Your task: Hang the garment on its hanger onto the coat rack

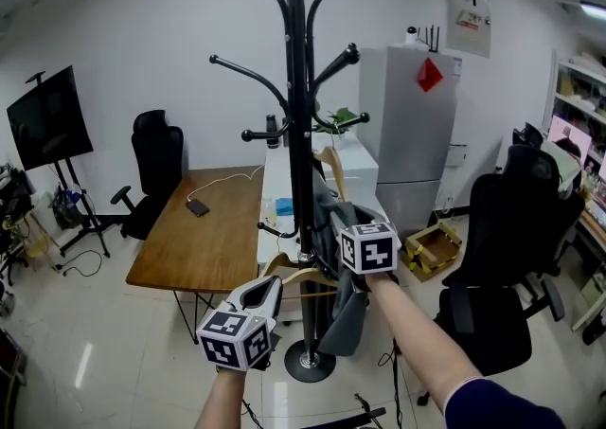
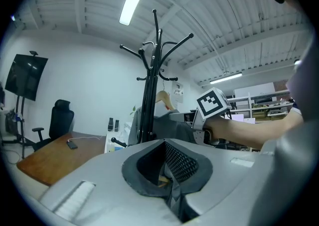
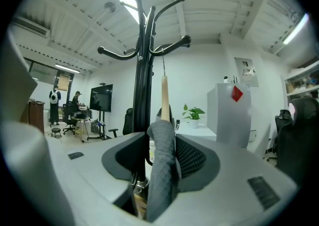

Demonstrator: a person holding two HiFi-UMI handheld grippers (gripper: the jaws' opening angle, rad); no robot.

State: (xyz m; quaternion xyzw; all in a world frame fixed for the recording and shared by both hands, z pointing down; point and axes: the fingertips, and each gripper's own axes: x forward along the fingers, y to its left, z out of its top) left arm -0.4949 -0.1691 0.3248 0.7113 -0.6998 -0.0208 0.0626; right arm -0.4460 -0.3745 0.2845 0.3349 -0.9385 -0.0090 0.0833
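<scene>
The black coat rack [image 1: 298, 134] stands straight ahead of me. A grey garment [image 1: 339, 313] on a wooden hanger [image 1: 329, 160] hangs beside its pole. In the right gripper view the hanger's wire hook [image 3: 163, 65] reaches up to a rack arm [image 3: 172, 49] and seems to rest over it. My right gripper [image 1: 348, 221] is open, with the garment's shoulder [image 3: 162, 170] standing loose between its jaws. Lower left, my left gripper [image 1: 268, 287] is shut on the hanger's wooden end [image 2: 162, 180]. The left gripper view also shows the right gripper's marker cube [image 2: 214, 103].
A wooden table [image 1: 204, 238] with a phone [image 1: 197, 207] stands left of the rack, a white counter [image 1: 279, 186] behind it. A grey fridge [image 1: 417, 124], a cardboard box [image 1: 431, 245] and a black office chair [image 1: 511, 247] are at right. Another chair [image 1: 156, 167] and a screen [image 1: 47, 119] stand at left.
</scene>
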